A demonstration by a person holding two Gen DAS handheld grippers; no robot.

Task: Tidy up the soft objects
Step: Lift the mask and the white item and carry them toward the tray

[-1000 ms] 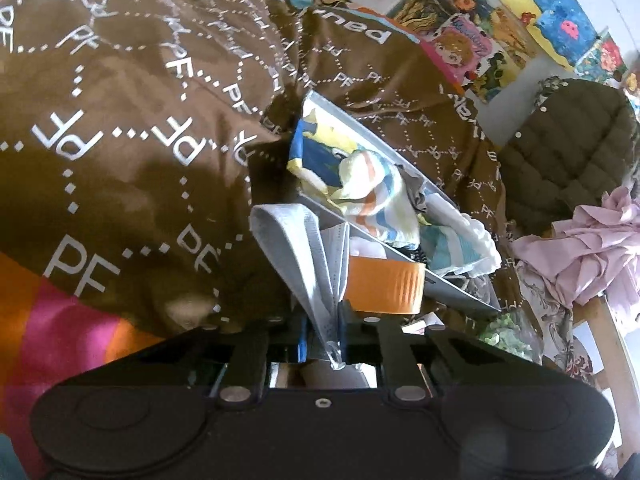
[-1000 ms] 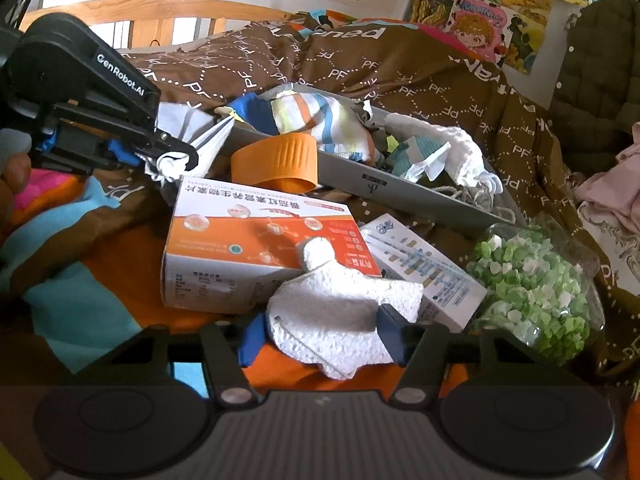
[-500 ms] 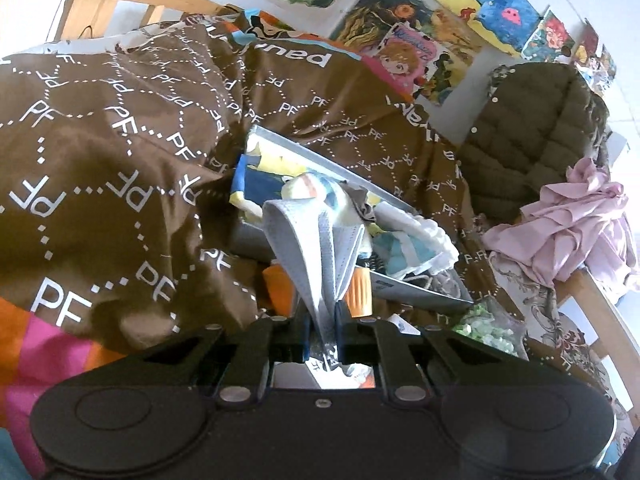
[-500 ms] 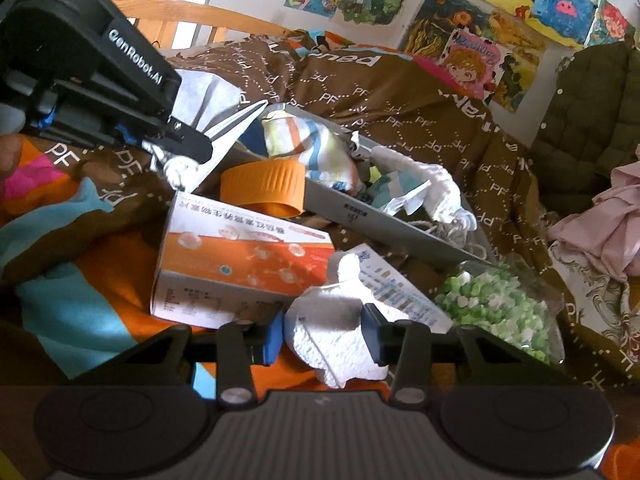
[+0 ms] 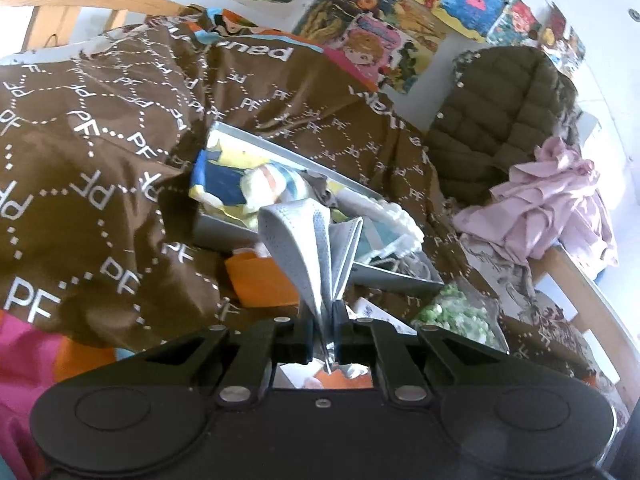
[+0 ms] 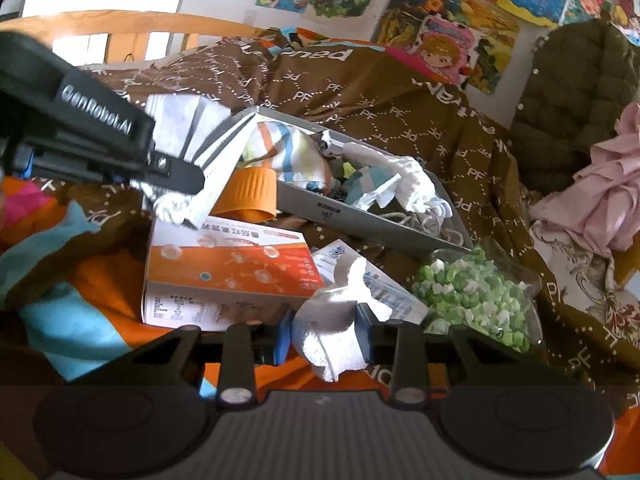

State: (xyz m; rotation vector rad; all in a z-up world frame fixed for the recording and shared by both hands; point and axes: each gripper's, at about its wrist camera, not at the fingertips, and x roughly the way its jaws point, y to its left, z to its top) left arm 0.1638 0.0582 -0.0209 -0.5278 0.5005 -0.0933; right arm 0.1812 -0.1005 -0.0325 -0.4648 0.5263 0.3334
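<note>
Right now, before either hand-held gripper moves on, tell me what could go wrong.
1. The left hand-held gripper pinches the face mask only by its bottom edge; it could slip out short of the grey tray.
2. The right hand-held gripper squeezes a white crumpled cloth that bulges out and might drop.

Orange lid (image 5: 260, 280) half hidden behind face mask (image 5: 308, 248); box text (image 6: 240, 236) too blurred to read

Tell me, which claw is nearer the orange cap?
Left. The left claw, holding a grey face mask, hovers right beside the orange cap; the right claw, gripping white cloth, sits back past the box.
</note>
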